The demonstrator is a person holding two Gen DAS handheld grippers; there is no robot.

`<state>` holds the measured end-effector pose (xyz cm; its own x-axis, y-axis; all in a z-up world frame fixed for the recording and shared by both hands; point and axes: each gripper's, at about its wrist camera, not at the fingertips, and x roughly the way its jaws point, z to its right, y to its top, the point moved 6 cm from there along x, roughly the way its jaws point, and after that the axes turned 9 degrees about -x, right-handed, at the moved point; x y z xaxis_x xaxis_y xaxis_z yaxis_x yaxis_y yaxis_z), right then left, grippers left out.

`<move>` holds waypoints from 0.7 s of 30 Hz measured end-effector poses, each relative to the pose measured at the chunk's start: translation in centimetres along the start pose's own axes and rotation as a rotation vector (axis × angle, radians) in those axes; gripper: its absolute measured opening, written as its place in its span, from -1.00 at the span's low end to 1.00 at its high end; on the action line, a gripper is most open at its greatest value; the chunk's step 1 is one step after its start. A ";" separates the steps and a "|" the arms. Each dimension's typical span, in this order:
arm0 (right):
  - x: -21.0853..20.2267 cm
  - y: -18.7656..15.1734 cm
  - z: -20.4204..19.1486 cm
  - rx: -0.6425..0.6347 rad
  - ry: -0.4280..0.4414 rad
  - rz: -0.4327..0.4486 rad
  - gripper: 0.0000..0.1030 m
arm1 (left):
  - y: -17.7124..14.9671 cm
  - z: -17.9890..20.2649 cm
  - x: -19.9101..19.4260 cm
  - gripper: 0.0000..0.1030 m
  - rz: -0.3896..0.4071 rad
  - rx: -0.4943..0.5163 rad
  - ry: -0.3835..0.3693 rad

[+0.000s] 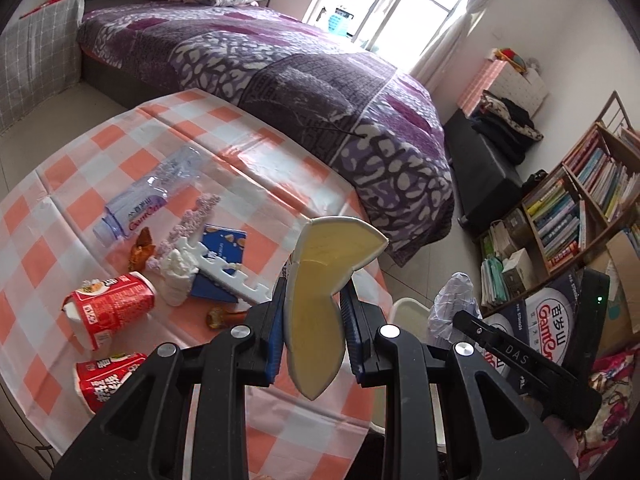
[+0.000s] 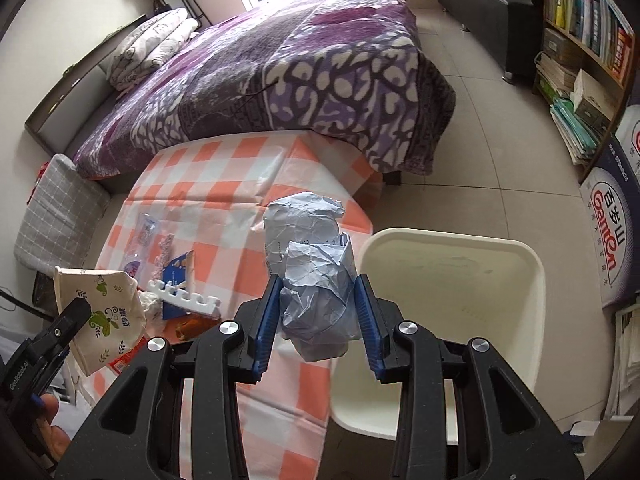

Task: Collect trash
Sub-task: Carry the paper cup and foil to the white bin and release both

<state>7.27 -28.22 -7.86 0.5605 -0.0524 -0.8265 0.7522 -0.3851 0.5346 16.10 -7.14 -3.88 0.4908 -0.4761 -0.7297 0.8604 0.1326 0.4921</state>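
My left gripper (image 1: 314, 304) is shut on a squashed paper cup (image 1: 320, 272), yellowish inside with a white rim; its leaf-printed outside (image 2: 100, 308) shows in the right wrist view. My right gripper (image 2: 318, 292) is shut on a crumpled ball of pale blue paper (image 2: 312, 248), beside the rim of a white bin (image 2: 440, 234) standing off the table's right side. On the orange-checked table (image 1: 280, 208) lie a clear plastic bottle (image 1: 152, 200), two red cups (image 1: 112, 308), a blue box (image 1: 224, 248), a white foam strip (image 1: 224, 276), a tissue wad (image 1: 178, 272) and amber wrappers (image 1: 142, 248).
A bed with a purple blanket (image 2: 320, 72) runs along the table's far side. A bookshelf (image 2: 584, 32) and printed cartons (image 2: 612, 232) stand on the tiled floor beyond the bin. A grey checked cushion (image 2: 56, 216) sits at the table's left.
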 end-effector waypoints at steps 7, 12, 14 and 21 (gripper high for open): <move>-1.3 -0.3 5.1 0.110 -0.050 0.011 0.22 | -2.5 3.7 2.3 -0.49 -0.086 0.017 -0.084; -2.5 0.0 8.2 0.182 -0.059 0.044 0.31 | -4.3 6.3 4.0 -0.49 -0.130 0.052 -0.106; -2.9 0.2 9.3 0.208 -0.057 0.055 0.35 | -5.1 7.2 4.6 -0.49 -0.155 0.061 -0.117; -4.1 0.5 11.8 0.275 -0.044 0.089 0.49 | -7.4 9.9 6.3 -0.48 -0.236 0.086 -0.161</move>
<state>1.32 -39.07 -6.29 0.6000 -0.1352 -0.7885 0.5750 -0.6123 0.5426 11.50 -19.72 -7.47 0.2444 -0.6179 -0.7473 0.9301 -0.0687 0.3609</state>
